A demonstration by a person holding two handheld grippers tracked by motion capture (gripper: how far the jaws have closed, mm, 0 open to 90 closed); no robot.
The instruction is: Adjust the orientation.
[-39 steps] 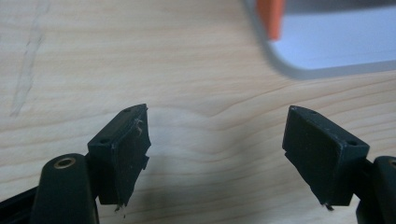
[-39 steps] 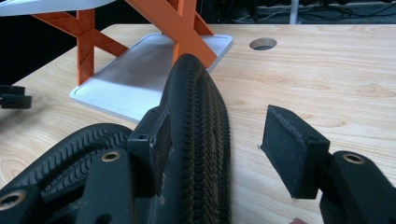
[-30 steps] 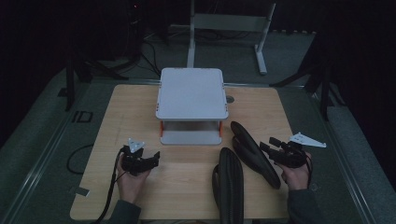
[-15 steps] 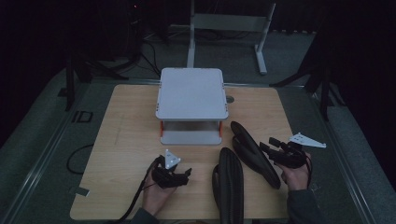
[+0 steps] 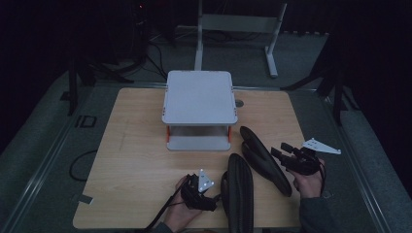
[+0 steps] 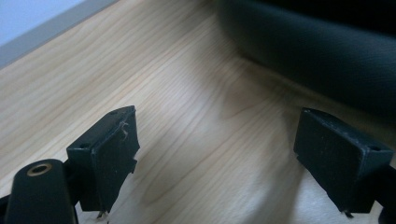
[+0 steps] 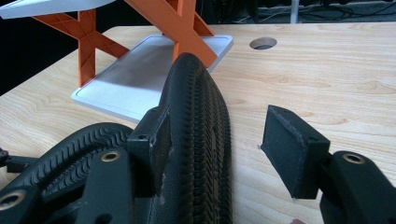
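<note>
High view: two black shoes lie sole-up on the pale wooden table [image 5: 131,155], in front of the grey two-shelf rack with orange struts [image 5: 199,97]. The left gripper [image 5: 214,199] sits beside the shoe farther from the rack [image 5: 238,194]. The right gripper [image 5: 281,153] is at the shoe closer to the rack [image 5: 262,158].

Left gripper view: the left gripper [image 6: 219,135] has just been opening its jaws. There's only bare wood between them and the shoe [image 6: 317,60] is just ahead, so we reckon it's lining up.

Right gripper view: the right gripper [image 7: 222,128] straddles the ribbed sole [image 7: 201,107] without clamping it. One pad is touching and the other stands apart. There's free table on the side away from the rack.
</note>
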